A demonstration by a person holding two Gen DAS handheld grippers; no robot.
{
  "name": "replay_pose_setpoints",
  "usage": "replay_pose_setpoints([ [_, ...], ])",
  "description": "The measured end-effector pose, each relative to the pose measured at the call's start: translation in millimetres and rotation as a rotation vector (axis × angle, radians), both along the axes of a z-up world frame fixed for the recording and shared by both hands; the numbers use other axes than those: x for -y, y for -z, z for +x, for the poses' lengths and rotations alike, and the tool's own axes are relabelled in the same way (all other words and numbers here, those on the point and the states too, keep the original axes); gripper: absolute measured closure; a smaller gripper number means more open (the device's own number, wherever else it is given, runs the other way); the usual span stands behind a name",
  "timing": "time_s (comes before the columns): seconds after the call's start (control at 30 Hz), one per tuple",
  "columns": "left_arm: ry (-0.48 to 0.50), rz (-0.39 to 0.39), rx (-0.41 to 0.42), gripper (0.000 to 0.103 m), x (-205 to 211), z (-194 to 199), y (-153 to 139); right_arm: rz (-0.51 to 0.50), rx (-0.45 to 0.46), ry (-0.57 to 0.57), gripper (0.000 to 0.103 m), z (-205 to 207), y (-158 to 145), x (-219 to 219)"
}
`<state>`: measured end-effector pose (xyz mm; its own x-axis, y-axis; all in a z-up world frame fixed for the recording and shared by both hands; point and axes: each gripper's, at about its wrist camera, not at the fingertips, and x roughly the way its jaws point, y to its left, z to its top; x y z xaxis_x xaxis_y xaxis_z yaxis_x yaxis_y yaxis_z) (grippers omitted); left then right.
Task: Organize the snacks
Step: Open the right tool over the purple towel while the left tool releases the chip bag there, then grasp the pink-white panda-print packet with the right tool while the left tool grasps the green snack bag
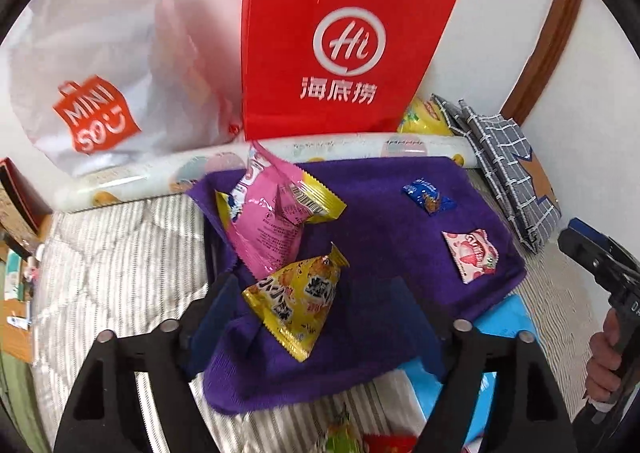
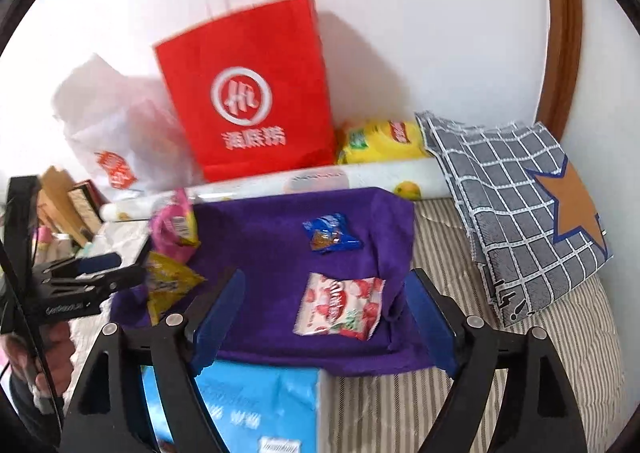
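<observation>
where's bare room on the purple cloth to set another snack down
Free: the purple cloth middle, between the blue snack and the yellow packet. Crowded: its left edge, where the pink packet and yellow packet lie.

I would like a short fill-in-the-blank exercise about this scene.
1. The snacks lie on a ____ cloth.
2. The tall paper bag at the wall is ____.
3. The strawberry packet lies between the right gripper's ____ jaws.
4. The star on the checked bag is ____.

Answers: purple; red; open; brown
</observation>
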<state>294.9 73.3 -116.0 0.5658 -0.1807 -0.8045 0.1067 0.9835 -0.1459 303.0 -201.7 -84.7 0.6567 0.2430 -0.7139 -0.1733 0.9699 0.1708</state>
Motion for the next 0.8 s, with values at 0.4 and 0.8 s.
replay_pose_setpoints([
  [0.4, -0.010, -0.089, 0.074, 0.020, -29, -71, -19, 0.064, -0.113, -0.021, 0.021, -76, 9, -5],
  [0.8, -0.056, -0.140, 0.035, 0.020, -56, -124, -11, 0.115, -0.134, -0.121, 0.021, -126, 22, -59],
])
